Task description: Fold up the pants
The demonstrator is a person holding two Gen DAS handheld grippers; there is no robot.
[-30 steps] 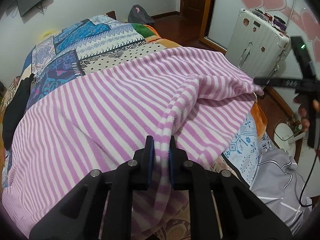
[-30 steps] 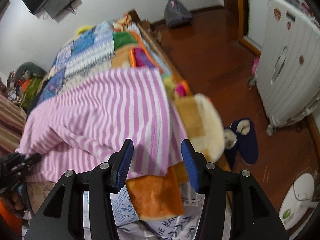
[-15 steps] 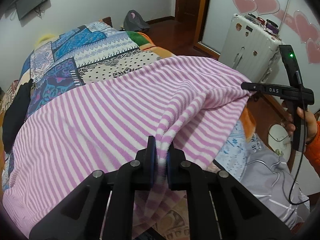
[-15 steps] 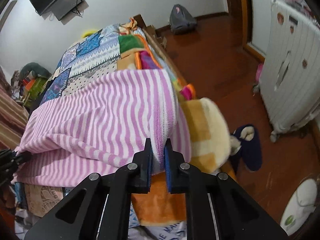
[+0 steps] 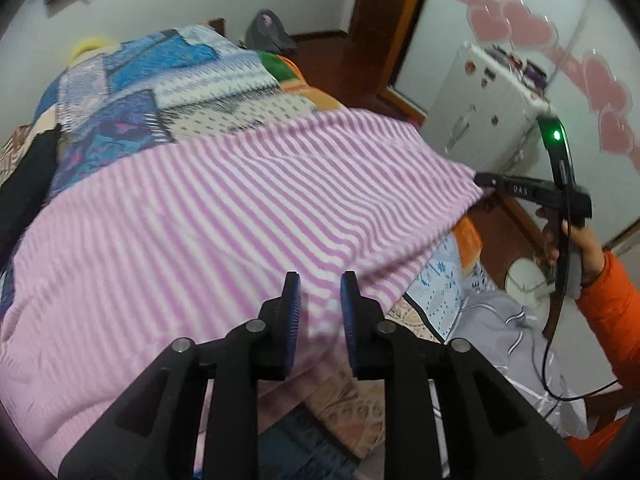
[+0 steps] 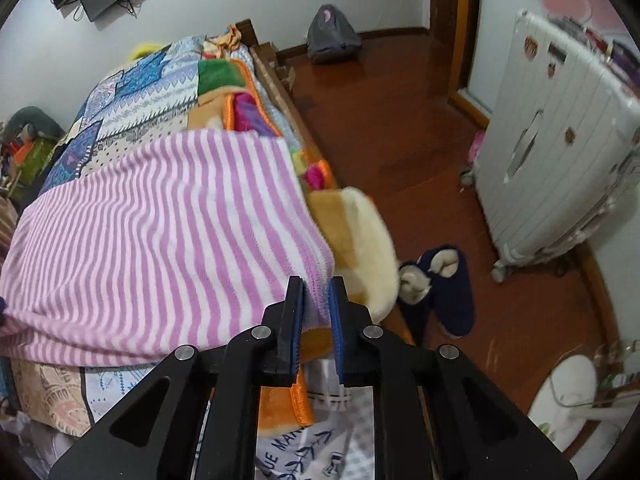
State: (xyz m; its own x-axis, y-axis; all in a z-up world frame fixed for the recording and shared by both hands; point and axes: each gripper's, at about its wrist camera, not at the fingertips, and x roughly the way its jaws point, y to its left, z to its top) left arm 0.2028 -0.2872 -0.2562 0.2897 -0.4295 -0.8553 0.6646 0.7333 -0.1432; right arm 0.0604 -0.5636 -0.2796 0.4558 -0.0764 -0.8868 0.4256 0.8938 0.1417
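Note:
The pink-and-white striped pants [image 5: 224, 216] lie spread flat across the bed and also show in the right wrist view [image 6: 160, 232]. My left gripper [image 5: 320, 292] is open just above the pants' near edge and holds nothing. My right gripper [image 6: 316, 292] is shut on the pants' right corner at the bed's edge. In the left wrist view the right gripper [image 5: 482, 179] shows at the far right, pinching that same corner.
A patchwork quilt [image 5: 160, 88] covers the bed beyond the pants. A white suitcase [image 6: 560, 152] stands on the wooden floor to the right. Dark slippers [image 6: 440, 288] and a yellow blanket [image 6: 360, 240] lie beside the bed. A white fan base [image 6: 576, 400] stands lower right.
My left gripper has opened and let go of the raised fold, which has dropped flat. My right gripper, open a second ago, has shut on the right corner and still holds it.

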